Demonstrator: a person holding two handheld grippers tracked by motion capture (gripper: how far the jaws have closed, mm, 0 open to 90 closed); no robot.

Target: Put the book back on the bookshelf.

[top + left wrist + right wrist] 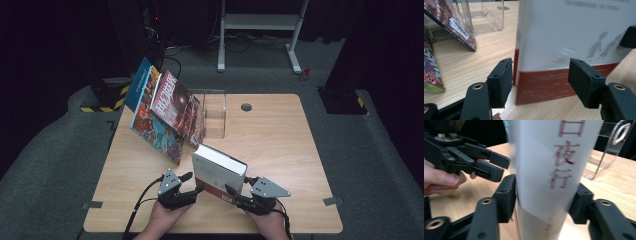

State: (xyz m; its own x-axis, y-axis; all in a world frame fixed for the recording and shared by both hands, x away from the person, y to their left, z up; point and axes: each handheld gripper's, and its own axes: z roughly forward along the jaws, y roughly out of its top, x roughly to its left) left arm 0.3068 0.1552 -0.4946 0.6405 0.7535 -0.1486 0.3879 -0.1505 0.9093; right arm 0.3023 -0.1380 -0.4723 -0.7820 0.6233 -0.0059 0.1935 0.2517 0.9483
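A thick white book (217, 172) with a red band at its foot stands upright near the table's front edge. My right gripper (240, 186) is shut on it. In the right gripper view the jaws (544, 197) press both sides of the book's spine (549, 170), which bears red characters. My left gripper (194, 182) is open just left of the book. In the left gripper view its jaws (541, 80) stand wide apart before the front cover (574, 37), and the left pad (501, 80) is close to the book's edge. The left gripper (491, 166) and a hand appear in the right gripper view.
A clear acrylic stand (212, 112) sits at the back middle of the wooden table (280, 145). Two colourful books (172, 107) (150, 122) lean against its left side. A round cable hole (246, 106) lies behind it. Bare table stretches to the right.
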